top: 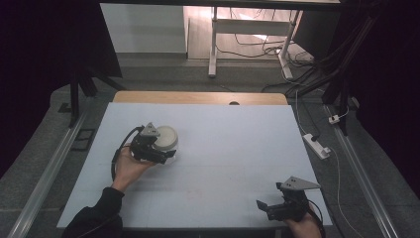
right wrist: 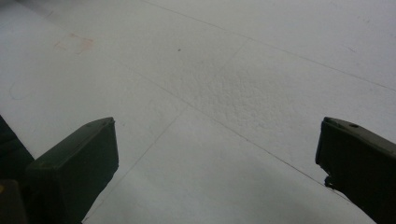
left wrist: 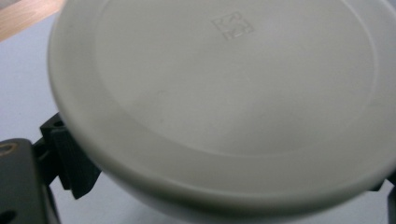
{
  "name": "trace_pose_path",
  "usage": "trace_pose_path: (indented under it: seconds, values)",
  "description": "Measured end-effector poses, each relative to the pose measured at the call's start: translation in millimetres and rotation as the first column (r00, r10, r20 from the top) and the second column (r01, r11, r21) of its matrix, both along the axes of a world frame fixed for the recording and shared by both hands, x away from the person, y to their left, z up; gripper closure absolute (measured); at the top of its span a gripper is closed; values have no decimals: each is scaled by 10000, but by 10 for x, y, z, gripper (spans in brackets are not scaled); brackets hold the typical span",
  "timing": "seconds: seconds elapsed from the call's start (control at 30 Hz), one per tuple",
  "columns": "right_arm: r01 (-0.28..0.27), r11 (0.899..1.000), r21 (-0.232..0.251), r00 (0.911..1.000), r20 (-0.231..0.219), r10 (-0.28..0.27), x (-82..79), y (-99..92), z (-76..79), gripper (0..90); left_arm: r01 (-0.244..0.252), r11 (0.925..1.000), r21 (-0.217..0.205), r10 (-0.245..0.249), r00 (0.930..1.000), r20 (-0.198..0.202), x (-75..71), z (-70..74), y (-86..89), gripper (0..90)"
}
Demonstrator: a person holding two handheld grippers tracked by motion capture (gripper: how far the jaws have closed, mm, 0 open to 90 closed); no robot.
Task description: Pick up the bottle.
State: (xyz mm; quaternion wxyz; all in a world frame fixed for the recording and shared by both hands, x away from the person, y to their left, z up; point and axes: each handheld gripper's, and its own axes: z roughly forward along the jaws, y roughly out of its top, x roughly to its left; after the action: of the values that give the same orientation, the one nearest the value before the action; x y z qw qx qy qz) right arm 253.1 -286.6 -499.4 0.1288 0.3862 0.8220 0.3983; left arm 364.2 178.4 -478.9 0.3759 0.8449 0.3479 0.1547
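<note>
A round off-white container with a flat lid stands on the left half of the pale table. In the left gripper view its lid is very close, with a small embossed square mark near the top. My left gripper reaches it from the near-left, one black jaw on each side of its body below the lid rim, closed against it. My right gripper rests low near the table's front right edge. Its jaws stand wide apart over bare table surface with nothing between them.
A wooden strip runs along the table's far edge. Beyond it are a white desk frame and cables on the floor. A white power strip lies on the floor to the right.
</note>
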Motion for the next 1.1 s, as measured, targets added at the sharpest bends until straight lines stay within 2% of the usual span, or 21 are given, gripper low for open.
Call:
trace_pose_path:
  seconds: [0.23, 0.47, 0.87, 1.1]
  values:
    - [4, 10000, 0, 10000, -8, -4, 2, 0, 0, 0, 481, 9984, 284, -484, 9988, 82, -42, 116, -137, 74]
    - [11, 10000, 7, 10000, -11, -11, 1, -1, -1, 0, 882, 9960, 154, -884, 9960, 132, -104, 146, -268, 74]
    - [0, 10000, 49, 10000, 26, -1, -4, 2, 0, 0, 1445, 9895, -24, -1446, 9895, -49, -203, 149, -422, 74]
    - [-21, 10000, 43, 10000, 41, 21, -6, 2, 1, 0, 1834, 9828, -190, -1837, 9829, -148, -274, 162, -512, 74]
